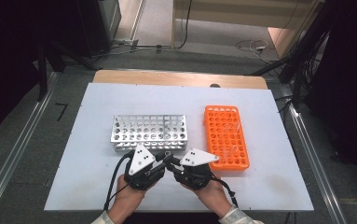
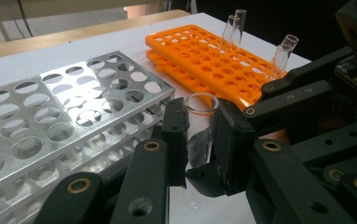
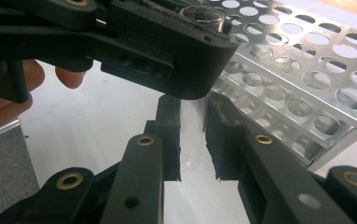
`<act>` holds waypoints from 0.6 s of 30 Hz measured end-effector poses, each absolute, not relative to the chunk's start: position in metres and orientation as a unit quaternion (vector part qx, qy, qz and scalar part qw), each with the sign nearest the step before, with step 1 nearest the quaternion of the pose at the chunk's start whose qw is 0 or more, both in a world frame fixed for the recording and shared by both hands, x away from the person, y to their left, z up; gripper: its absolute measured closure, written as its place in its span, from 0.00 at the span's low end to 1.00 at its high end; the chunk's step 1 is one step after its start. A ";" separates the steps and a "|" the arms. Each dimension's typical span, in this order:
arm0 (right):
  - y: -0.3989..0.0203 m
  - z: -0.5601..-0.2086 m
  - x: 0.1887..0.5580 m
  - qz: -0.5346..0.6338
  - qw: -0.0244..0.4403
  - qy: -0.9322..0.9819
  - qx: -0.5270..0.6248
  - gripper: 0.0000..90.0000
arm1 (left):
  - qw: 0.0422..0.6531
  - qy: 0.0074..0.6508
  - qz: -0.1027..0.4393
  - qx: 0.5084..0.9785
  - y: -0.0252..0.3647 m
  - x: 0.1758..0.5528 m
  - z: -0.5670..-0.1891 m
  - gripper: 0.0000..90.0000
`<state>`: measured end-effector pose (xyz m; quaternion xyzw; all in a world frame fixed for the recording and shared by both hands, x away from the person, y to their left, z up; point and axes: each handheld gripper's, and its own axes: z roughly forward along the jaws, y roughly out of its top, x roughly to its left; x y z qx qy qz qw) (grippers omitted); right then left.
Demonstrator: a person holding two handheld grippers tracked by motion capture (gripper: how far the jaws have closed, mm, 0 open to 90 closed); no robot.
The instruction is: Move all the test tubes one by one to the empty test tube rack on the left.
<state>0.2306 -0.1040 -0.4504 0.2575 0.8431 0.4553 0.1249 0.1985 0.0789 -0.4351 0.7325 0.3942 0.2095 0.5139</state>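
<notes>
Both claws are clenched on one clear glass test tube (image 2: 200, 128) held upright between them: the left gripper (image 2: 199, 140) clamps it near the open rim, and the right gripper (image 3: 192, 135) grips lower down, just under the left one's jaws. The tube's lower end is hard to make out against the white table (image 1: 97, 186). The silver rack (image 1: 149, 132) stands just beyond the grippers, the orange rack (image 1: 226, 136) beside them, with other tubes in it.

No legible text, label, brand, number or sign appears on any surface in the three views.
</notes>
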 end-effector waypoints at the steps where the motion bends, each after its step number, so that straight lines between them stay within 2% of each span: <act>1: -0.104 -0.450 0.231 0.455 0.125 0.843 0.257 0.81 | 0.514 0.394 0.209 0.733 0.079 0.199 -0.435 0.83; 3: -0.105 -0.450 0.231 0.458 0.124 0.842 0.257 0.74 | 0.516 0.396 0.209 0.730 0.080 0.199 -0.434 0.83; 4: -0.105 -0.450 0.231 0.458 0.124 0.842 0.257 0.74 | 0.516 0.396 0.209 0.730 0.080 0.199 -0.434 0.83; 6: -0.105 -0.450 0.231 0.460 0.120 0.843 0.251 0.62 | 0.515 0.398 0.210 0.729 0.082 0.200 -0.432 0.83; 9: -0.106 -0.451 0.231 0.458 0.121 0.844 0.252 0.57 | 0.518 0.403 0.212 0.724 0.088 0.203 -0.428 0.83; 10: -0.107 -0.452 0.231 0.457 0.120 0.843 0.255 0.51 | 0.519 0.406 0.214 0.721 0.090 0.203 -0.427 0.83; 18: -0.111 -0.453 0.232 0.454 0.120 0.842 0.265 0.46 | 0.520 0.426 0.223 0.706 0.108 0.210 -0.420 0.83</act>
